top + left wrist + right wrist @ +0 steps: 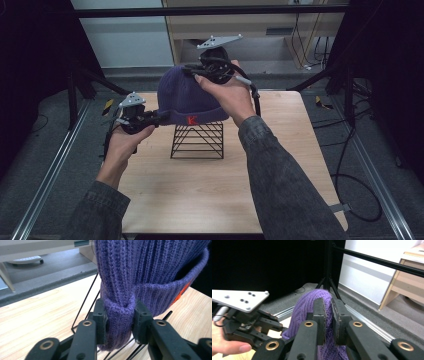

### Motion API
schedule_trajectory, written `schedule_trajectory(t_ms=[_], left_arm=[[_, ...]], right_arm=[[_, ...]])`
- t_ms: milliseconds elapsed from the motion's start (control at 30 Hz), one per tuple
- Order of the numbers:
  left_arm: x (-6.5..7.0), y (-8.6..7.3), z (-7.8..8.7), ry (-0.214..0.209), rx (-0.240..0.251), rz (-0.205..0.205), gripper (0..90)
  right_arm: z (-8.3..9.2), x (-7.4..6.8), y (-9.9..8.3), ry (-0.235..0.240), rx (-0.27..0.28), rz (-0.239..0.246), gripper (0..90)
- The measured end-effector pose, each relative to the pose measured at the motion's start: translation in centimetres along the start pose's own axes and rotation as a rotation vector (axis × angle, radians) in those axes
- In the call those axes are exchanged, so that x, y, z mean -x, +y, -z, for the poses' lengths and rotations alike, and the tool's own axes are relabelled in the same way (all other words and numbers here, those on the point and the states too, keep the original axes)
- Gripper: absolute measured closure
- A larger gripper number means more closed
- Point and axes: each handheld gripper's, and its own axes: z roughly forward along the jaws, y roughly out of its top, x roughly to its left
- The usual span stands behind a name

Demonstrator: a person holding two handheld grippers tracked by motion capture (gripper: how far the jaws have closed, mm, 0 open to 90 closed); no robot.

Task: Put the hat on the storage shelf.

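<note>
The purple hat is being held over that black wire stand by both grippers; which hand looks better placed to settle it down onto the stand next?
Probably the left. The left gripper pinches the hat at its folded brim, level with the top of the wire stand; the right gripper only pinches the crown.

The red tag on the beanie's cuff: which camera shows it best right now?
The high view: the red tag faces the camera on the folded cuff of the purple beanie, above the wire stand. The left gripper view catches it edge-on as an orange-red sliver. The right gripper view has knit at its fingers.
</note>
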Motion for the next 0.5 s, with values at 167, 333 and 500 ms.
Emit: schedule_trajectory(t_ms=[167, 333, 500], left_arm=[[0.4, 0.2, 0.0, 0.028, 0.007, -0.001, 70.0], [0.5, 0.0, -0.2, 0.034, -0.001, -0.002, 69.8], [0.4, -0.8, -0.5, 0.044, -0.015, -0.002, 69.8]], right_arm=[[0.1, 1.1, -0.4, -0.022, -0.007, -0.016, 82.6], [-0.1, 1.6, -1.3, -0.029, -0.021, -0.025, 82.4], [-0.2, 1.6, -2.1, -0.034, -0.044, -0.025, 82.2]])
